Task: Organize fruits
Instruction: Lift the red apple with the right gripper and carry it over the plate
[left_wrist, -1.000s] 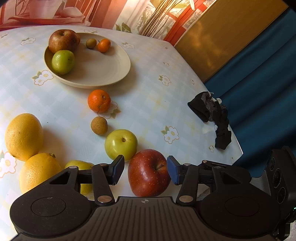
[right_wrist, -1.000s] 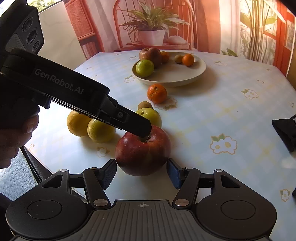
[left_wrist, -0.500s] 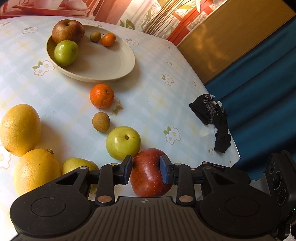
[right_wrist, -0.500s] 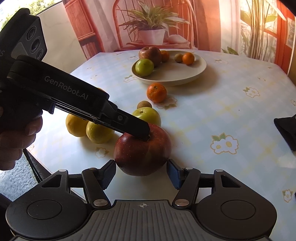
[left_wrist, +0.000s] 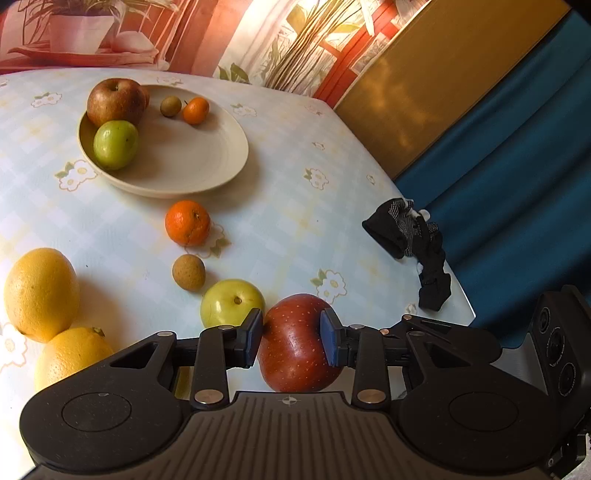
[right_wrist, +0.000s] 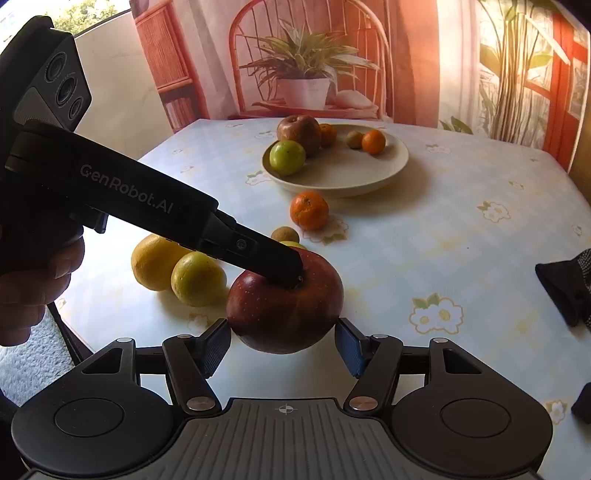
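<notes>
Brand on my left gripper (right_wrist: 284, 275): "GenRobot.AI", pale letters along the black side of its body, read in my right wrist view.
Where it sits: at about ten o'clock in that view, the word slanting down toward four o'clock along the body.
Mark on my right gripper (right_wrist: 282, 341): a small crosshair sign, no letters, on the ribbed grey plate at six o'clock.
Mark on my left gripper, own view: the same crosshair sign on its ribbed plate, at six o'clock.
Tablecloth (left_wrist: 295, 229): printed flowers only, nothing to read.
Fruit and plate (left_wrist: 229, 162): I can read no stickers or labels.
</notes>
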